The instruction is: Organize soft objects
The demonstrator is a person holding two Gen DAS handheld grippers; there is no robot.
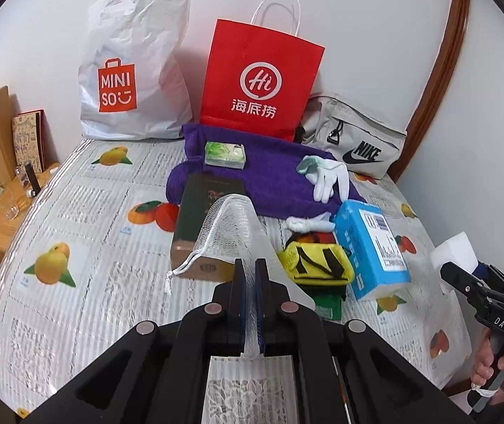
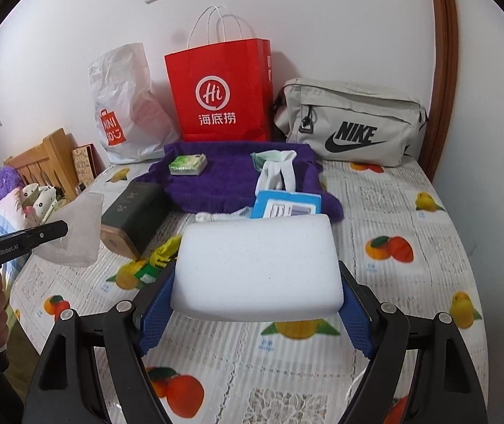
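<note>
While both of our hands are loaded, the question is where each soft thing should go. Our left hand-held gripper point(image 1: 251, 275) has its jaws pressed together on a white mesh pouch point(image 1: 230, 226), which stands up and leans away from the fingers, its drawstring dangling to the left. Our right hand-held gripper point(image 2: 257, 304) is clamped on a white sponge block point(image 2: 257, 265); the jaws stand wide because the block is wide, its long axis running crosswise between the blue pads point(image 2: 154, 312).

Both things hang above the counter point(image 1: 86, 190) with the fruit-print cloth, clear of it. Ahead of them lies a purple towel point(image 1: 273, 173) carrying a green tissue pack point(image 1: 224, 154) and white gloves point(image 1: 326, 176), with a blue box point(image 1: 372, 247) and a yellow pouch point(image 1: 317, 261) nearer us. Behind stand a white plastic bag point(image 1: 133, 67), a red paper bag point(image 1: 262, 74) and a grey Nike bag point(image 2: 349, 123).

We judge that the bags are the likely goals. They lie straight ahead and beyond the towel. The grey bag sits toward our right hand, the white bag toward our left, the red one between.
</note>
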